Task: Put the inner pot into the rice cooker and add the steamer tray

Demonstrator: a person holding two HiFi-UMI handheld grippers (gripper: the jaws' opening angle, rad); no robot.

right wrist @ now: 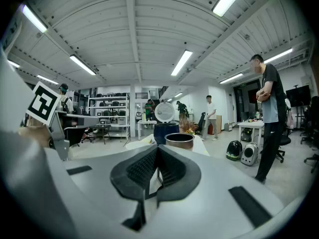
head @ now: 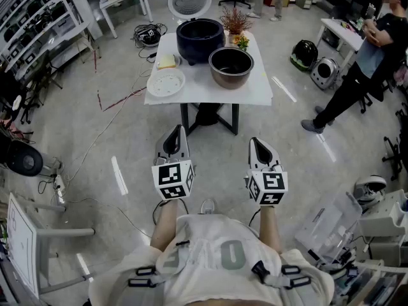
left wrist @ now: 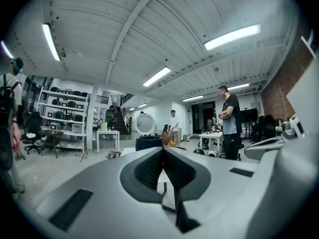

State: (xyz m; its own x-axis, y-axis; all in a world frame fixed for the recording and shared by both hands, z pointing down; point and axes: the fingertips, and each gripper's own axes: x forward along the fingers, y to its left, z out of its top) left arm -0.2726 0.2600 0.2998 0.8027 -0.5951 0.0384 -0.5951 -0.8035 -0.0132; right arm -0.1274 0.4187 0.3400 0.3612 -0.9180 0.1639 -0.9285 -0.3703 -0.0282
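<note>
Beside the rice cooker [head: 199,38], a plant [head: 234,21]; left gripper [head: 178,131] and right gripper [head: 255,143] pinched shut

We can read no words or brands anywhere. The shirt [head: 213,231] bears large grey characters, one like an O or zero, the others unclear. Black-and-white square markers sit on the cubes of the left gripper [head: 174,132] and right gripper [head: 257,143].

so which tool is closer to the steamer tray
Left. The left tool is back from the steamer tray, nearly in line with it; the right tool is off to its right.
</note>
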